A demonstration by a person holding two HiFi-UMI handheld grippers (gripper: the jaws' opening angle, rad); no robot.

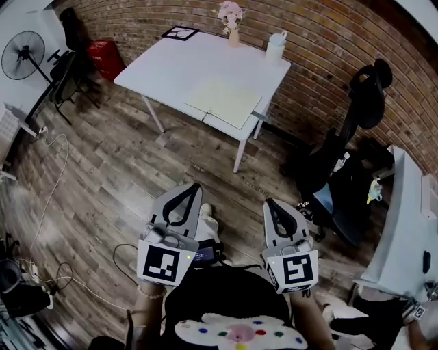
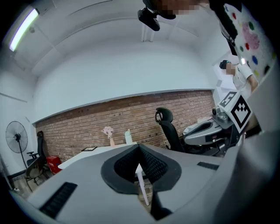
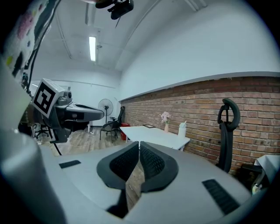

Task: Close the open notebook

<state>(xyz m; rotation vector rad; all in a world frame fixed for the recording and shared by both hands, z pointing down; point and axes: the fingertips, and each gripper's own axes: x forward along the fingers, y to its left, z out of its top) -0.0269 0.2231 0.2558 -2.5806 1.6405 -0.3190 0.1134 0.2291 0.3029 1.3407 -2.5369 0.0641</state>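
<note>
An open notebook [image 1: 222, 100] with pale pages lies flat near the front right corner of the white table [image 1: 171, 65], far ahead of me. My left gripper [image 1: 197, 186] and my right gripper [image 1: 268, 202] hover over the wooden floor, well short of the table, both shut with nothing between the jaws. In the left gripper view the left gripper [image 2: 139, 145] points at the table [image 2: 87, 154]. Seen from the right gripper view, the right gripper [image 3: 139, 144] faces the same table [image 3: 153, 134]. The notebook itself does not show in either gripper view.
On the table's far edge stand a vase of pink flowers [image 1: 231, 20], a white bottle [image 1: 275, 46] and a framed picture [image 1: 179, 32]. A black office chair [image 1: 356, 137] stands to the right by the brick wall. A fan [image 1: 22, 56], a red box [image 1: 104, 58] and floor cables [image 1: 48, 205] are at left.
</note>
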